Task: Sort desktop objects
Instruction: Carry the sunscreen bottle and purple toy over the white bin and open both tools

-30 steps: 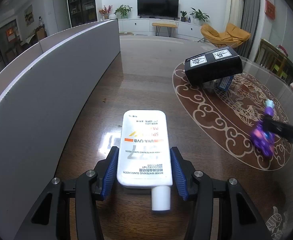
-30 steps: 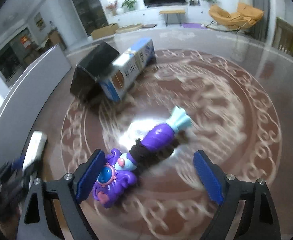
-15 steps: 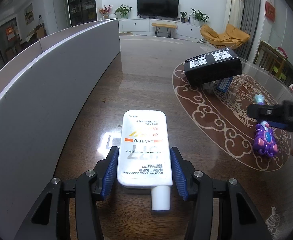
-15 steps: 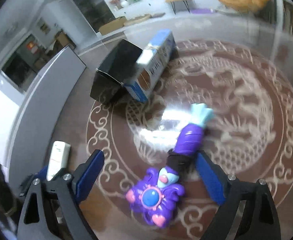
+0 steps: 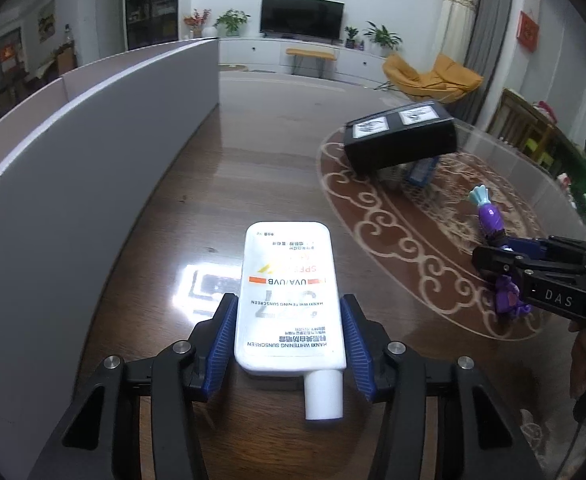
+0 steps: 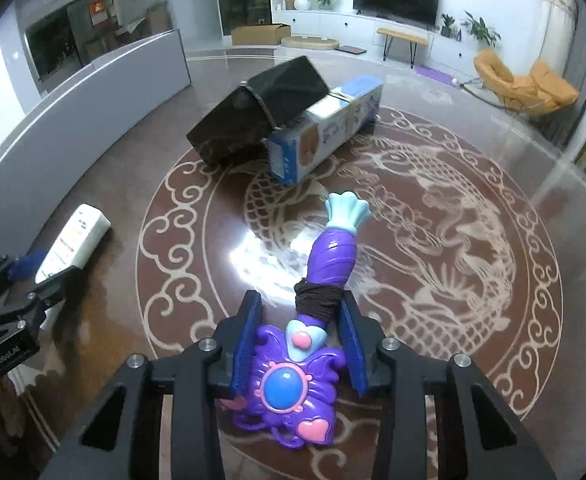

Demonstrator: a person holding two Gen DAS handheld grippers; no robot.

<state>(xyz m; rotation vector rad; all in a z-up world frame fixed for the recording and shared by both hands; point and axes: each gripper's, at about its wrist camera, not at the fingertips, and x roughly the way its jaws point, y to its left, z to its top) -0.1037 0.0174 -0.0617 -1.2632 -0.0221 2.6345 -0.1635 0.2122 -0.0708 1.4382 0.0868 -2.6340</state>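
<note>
Tabletop point(image 6: 493, 152): right claw point(image 6: 299, 340) just closed on purple toy point(image 6: 293, 384); left claw point(image 5: 289, 340) grips sunscreen point(image 5: 289, 296)

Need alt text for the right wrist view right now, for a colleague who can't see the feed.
The right tongs have just been closing around a purple toy wand lying on the glossy patterned table, its blue pads at the wand's dark-wrapped neck. Beyond, a black box leans on a blue carton; at left, the left tongs hold a white sunscreen bottle.
</note>
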